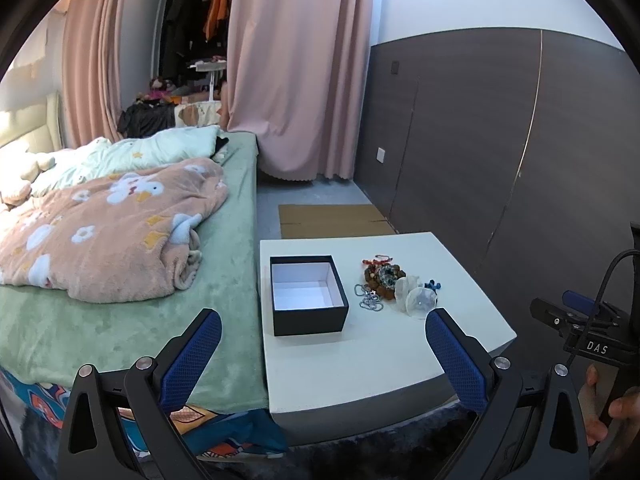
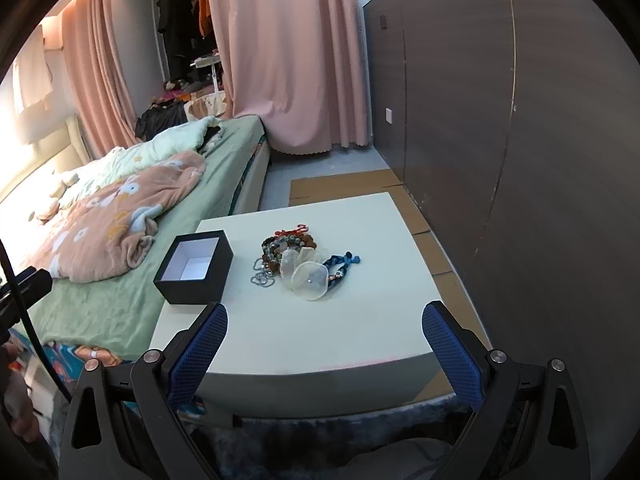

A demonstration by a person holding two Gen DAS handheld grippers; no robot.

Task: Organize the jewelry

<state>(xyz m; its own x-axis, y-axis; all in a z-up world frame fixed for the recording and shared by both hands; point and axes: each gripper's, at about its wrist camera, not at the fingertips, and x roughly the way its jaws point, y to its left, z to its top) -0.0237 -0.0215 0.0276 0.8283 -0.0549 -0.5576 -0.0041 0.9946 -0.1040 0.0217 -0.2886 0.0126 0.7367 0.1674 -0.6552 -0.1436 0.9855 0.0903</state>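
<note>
An open black box (image 1: 307, 295) (image 2: 194, 266) with a white inside stands empty on the left part of a white table (image 1: 360, 360) (image 2: 320, 332). To its right lies a jewelry pile (image 1: 394, 286) (image 2: 298, 260): a silver chain (image 1: 368, 298) (image 2: 262, 276), brown bead bracelets (image 1: 384, 276) (image 2: 280, 246), pale shell discs (image 1: 420, 300) (image 2: 310, 278) and a blue cord piece (image 2: 342, 262). My left gripper (image 1: 324, 354) hovers open in front of the table's near edge. My right gripper (image 2: 324, 352) is open too, near the same edge. Nothing sits between either pair of fingers.
A bed (image 1: 120, 300) with a green sheet and a pink blanket (image 1: 104, 232) runs along the table's left side. A dark panelled wall (image 2: 540, 160) stands on the right. Flat cardboard (image 1: 332, 220) lies on the floor behind the table. Pink curtains (image 2: 288, 60) hang at the back.
</note>
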